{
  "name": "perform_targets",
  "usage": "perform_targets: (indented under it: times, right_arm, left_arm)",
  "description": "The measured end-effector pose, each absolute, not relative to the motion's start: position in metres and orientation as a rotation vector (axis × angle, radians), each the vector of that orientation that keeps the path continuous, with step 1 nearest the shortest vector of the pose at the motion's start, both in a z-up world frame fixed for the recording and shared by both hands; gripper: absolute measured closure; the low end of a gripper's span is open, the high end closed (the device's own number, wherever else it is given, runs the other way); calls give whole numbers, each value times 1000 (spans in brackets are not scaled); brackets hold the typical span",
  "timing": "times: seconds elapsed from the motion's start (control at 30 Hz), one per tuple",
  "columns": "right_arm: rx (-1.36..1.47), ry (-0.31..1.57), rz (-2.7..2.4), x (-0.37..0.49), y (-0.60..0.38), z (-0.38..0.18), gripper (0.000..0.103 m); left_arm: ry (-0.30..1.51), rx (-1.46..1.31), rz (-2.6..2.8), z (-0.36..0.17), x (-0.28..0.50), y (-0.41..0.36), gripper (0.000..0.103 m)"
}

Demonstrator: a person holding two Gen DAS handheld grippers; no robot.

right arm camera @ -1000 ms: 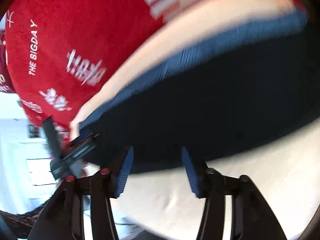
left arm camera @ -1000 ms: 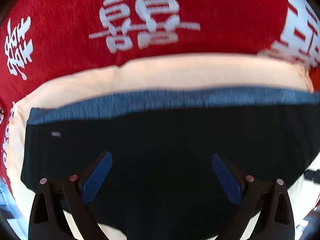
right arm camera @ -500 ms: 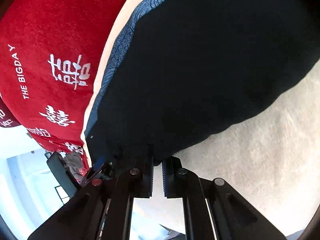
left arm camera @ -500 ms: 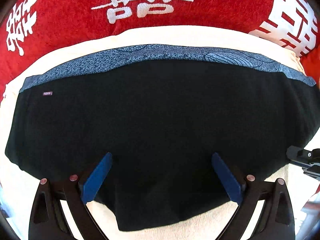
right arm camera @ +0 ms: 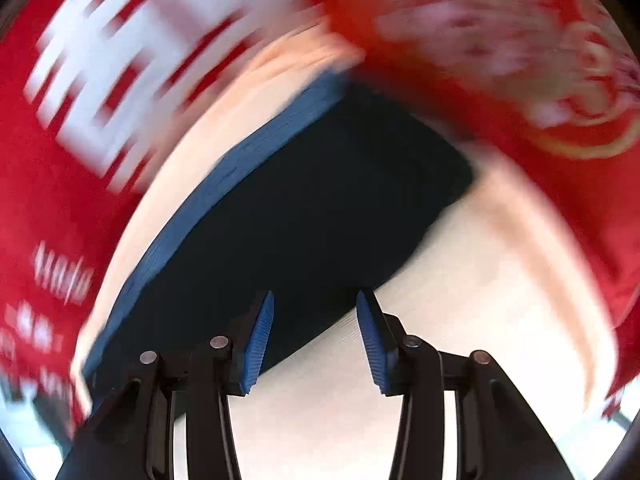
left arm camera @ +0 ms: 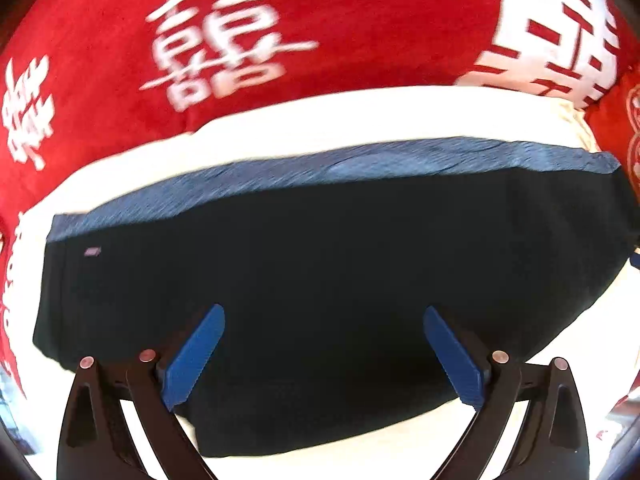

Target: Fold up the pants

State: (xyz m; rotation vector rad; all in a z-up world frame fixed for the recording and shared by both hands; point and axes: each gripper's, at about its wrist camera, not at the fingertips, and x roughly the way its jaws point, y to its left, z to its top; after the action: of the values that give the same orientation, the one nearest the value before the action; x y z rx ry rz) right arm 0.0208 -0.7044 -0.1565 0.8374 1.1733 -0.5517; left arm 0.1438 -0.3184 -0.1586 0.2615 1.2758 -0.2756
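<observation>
Pants (left arm camera: 320,280) fill mid-frame on a cream cloth (left arm camera: 360,120). Left gripper (left arm camera: 324,354) gapes wide, empty; right gripper (right arm camera: 316,340), blurred, has just been opening, seemingly empty.

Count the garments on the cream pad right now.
1: dark pants with a blue waistband, lying flat on the cream pad, under the open left tongs. The blurred right view shows the same one; anything underneath is hidden.

You see a cream cloth (left arm camera: 360,120) spread over a red blanket (left arm camera: 100,60) printed with white characters (left arm camera: 224,48); both fill the right view, blurred.
</observation>
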Motion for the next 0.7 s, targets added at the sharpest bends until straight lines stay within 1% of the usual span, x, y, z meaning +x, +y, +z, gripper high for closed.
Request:
perform_targets:
  times: [0.03, 0.07, 0.1, 0.17, 0.2, 0.3, 0.4, 0.47, 0.5, 0.53, 0.57, 0.6, 0.63, 0.7]
  right_arm:
    - [882, 1160, -564, 18, -719, -163, 57]
    - [907, 1152, -567, 18, -727, -167, 61]
    - [925, 1141, -559, 19, -734, -170, 84]
    - [895, 1141, -531, 25, -736, -166, 88]
    - [839, 1131, -505, 29, -733, -157, 94]
    - [658, 1095, -432, 35, -726, -131, 94]
    - [678, 1125, -429, 32, -737, -143, 94]
    - [755, 1184, -436, 23, -752, -167, 85]
    - [789, 1154, -423, 18, -756, -170, 84]
    - [790, 1149, -426, 14, -758, -168, 79]
    - [752, 1172, -461, 13, -756, -163, 71]
    - [712, 1195, -506, 12, -754, -161, 50]
    - [697, 1194, -545, 6, -753, -156, 46]
    - [725, 1171, -568, -6, -753, -147, 46]
  left_arm:
    - [1274, 267, -281, -160, 142, -326, 2]
    - [1274, 272, -286, -161, 144, -335, 2]
    - [1276, 274, -290, -162, 145, -349, 2]
    - [1269, 263, -309, -162, 147, -370, 2]
    - [1266, 260, -318, -161, 149, -378, 2]
    - [1248, 261, -368, -159, 148, -414, 2]
    - [1247, 283, -420, -163, 144, -449, 2]
    - [1274, 342, -426, -177, 138, -470, 2]
    - [1292, 363, -418, -182, 135, -475, 2]
    - [1302, 364, -408, -188, 134, -477, 2]
    - [1298, 334, -402, -187, 135, -474, 2]
    - [1307, 322, -401, -188, 136, -472, 2]
    - [1314, 311, -402, -188, 136, -470, 2]
    - [1317, 315, -396, -187, 136, -470, 2]
